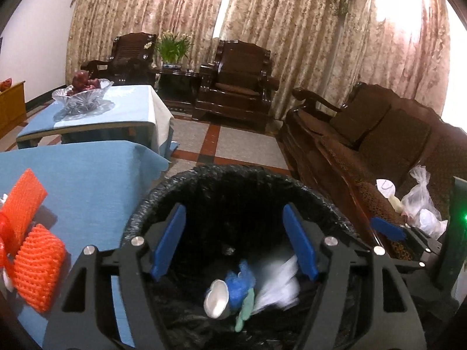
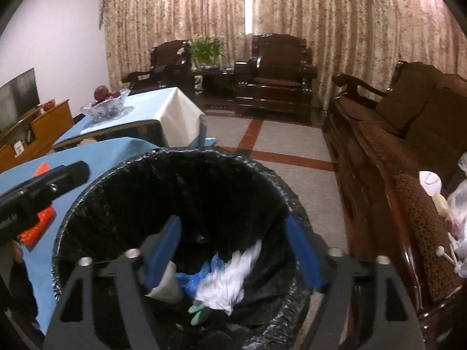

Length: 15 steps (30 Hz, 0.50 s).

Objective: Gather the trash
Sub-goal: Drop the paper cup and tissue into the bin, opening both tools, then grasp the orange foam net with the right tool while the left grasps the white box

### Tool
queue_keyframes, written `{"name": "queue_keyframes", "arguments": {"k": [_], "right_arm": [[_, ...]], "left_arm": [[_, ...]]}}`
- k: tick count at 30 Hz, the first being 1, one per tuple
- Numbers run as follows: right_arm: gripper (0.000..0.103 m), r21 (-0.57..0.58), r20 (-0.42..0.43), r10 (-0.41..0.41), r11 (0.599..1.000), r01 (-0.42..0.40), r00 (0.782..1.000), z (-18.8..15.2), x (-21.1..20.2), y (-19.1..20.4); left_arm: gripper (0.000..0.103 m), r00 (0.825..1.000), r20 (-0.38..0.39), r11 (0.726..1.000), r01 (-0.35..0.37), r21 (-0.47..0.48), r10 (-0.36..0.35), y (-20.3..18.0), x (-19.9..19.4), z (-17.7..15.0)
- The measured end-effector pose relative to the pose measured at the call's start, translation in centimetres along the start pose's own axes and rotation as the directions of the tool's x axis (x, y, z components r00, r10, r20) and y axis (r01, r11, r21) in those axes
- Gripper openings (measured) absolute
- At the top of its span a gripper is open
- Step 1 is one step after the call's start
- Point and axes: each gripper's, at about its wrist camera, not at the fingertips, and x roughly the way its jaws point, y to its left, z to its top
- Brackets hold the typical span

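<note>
A bin lined with a black bag stands between the blue-clothed table and the sofa. My left gripper hangs open over its mouth, nothing between the blue pads. My right gripper is open over the bin too, empty. Inside lie a white paper cup, blue plastic, a green glove and a blurred white plastic bag. Orange foam nets lie on the table. White bags and a cup sit on the sofa.
The near table wears a blue cloth. A second table holds a glass fruit bowl. Dark wooden armchairs line the curtained wall. The sofa runs along the right. A wooden TV cabinet stands left. Tiled floor lies between.
</note>
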Motion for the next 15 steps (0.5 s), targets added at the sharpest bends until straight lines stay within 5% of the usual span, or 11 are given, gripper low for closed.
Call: {"name": "queue_keyframes", "arguments": {"k": [3,9,15], "right_arm": [[0.097,0.018,0.016,0.005,1.000,-0.005,1.000,0.0,-0.9,0.1],[0.097,0.023,0.057,0.053,0.998,-0.055,0.997,0.5,-3.1,2.9],[0.097,-0.023,0.093,0.136,0.991,-0.134,0.986,1.1,-5.0,8.4]], "left_arm": [[0.072,0.998,0.036,0.999,-0.043,0.011,0.042,0.8,-1.6,0.2],[0.081,0.985,0.095,0.989,-0.148,0.014,0.146,3.7,-5.9,0.1],[0.083,0.951,0.123,0.959,-0.282,-0.038,0.284,8.3,-11.6,-1.2]]}}
